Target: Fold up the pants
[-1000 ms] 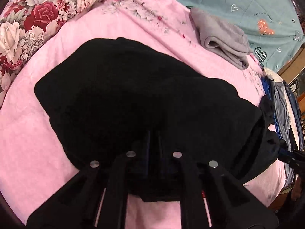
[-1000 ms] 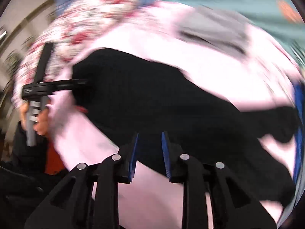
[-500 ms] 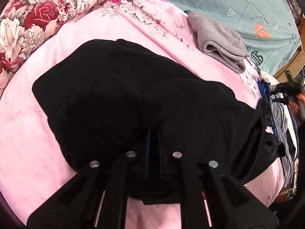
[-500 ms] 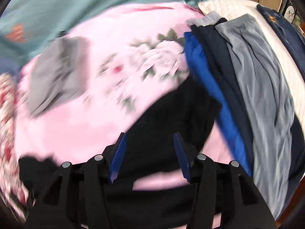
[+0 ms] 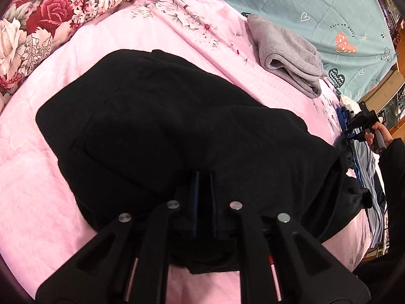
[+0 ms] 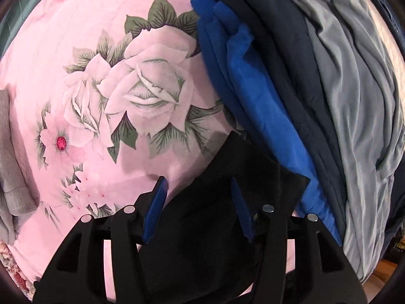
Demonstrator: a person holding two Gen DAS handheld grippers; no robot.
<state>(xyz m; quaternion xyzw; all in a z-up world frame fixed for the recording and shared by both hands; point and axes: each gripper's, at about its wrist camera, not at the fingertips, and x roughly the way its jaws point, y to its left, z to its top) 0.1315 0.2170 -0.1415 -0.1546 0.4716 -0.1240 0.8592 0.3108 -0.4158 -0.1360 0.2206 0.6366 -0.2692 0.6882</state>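
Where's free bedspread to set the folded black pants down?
Bare pink bedspread lies between the black pants and the floral pillow, and a strip between the pants and the folded grey towel. Crowded by the blue, navy and grey garments.

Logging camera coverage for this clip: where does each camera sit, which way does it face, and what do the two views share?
Left wrist: on the left gripper, shut on the black pants, looking across the pink blanket; the hand holding the right gripper shows far right.
Right wrist: on the right gripper, facing down, jaws just closing around a pants corner.
Shared: pants, blanket, the clothes pile.
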